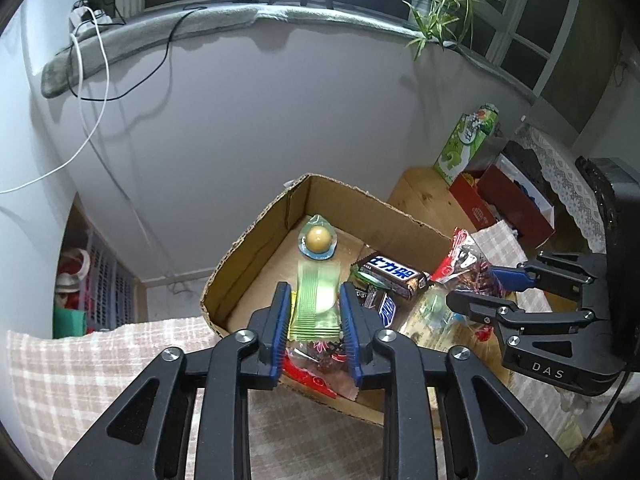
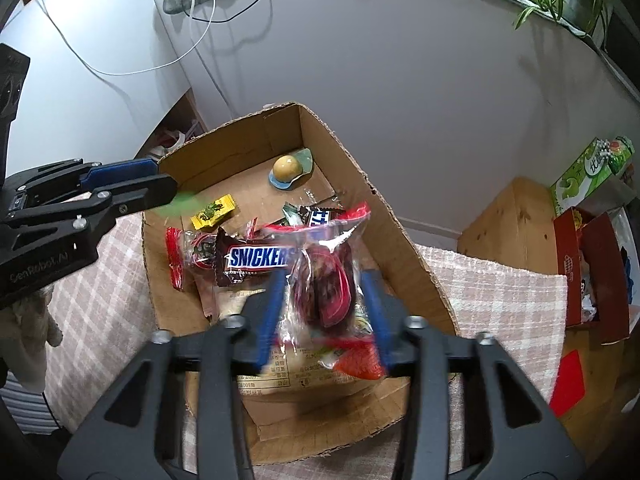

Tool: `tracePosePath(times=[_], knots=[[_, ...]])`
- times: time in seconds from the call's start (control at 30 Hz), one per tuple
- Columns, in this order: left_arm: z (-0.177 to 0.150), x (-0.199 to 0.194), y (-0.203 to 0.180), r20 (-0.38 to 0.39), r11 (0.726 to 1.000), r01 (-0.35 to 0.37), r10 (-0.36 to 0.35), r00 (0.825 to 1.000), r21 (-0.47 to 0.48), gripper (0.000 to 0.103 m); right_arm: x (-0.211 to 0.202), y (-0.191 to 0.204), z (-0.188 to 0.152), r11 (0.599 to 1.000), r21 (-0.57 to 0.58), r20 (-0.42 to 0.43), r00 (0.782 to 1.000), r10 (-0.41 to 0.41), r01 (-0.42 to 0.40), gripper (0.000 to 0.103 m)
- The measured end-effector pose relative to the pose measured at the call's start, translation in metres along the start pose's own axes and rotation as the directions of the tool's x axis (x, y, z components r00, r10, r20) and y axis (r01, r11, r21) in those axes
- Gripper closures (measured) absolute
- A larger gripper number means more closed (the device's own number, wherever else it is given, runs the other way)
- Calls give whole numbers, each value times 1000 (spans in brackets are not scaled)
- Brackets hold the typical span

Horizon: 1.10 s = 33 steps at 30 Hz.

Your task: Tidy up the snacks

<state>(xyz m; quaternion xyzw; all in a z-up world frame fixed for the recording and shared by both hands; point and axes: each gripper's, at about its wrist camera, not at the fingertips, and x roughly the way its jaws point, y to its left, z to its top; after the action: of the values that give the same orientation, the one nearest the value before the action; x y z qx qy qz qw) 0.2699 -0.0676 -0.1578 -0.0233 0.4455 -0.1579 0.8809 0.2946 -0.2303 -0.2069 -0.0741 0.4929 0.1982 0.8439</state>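
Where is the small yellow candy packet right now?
In the right wrist view, the yellow candy packet lies flat on the cardboard box floor, left of centre, just behind the Snickers bar and in front of the round yellow-domed sweet.

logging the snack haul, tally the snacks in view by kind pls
snickers bars: 2
red-edged clear packets: 2
pale green packet: 1
small yellow packet: 1
round egg-like snack: 1
total: 7, leaving out partly hidden wrappers underneath
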Motion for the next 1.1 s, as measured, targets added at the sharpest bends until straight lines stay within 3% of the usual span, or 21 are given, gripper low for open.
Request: tracePosePath(times=[0.07, 0.23, 1.1], knots=[[0, 0, -1, 1, 1000, -5, 5, 1000, -2, 60, -2, 1, 0, 1000, -5, 7, 1000, -11, 11, 30], [0, 1, -2, -10, 1000, -19, 19, 1000, -9, 49, 0, 2, -2, 999, -17, -10, 999, -35, 35, 29], [-20, -41, -9, 59, 999, -22, 24, 998, -31, 48, -46, 2, -33, 992, 127, 75, 997, -25, 15, 29]])
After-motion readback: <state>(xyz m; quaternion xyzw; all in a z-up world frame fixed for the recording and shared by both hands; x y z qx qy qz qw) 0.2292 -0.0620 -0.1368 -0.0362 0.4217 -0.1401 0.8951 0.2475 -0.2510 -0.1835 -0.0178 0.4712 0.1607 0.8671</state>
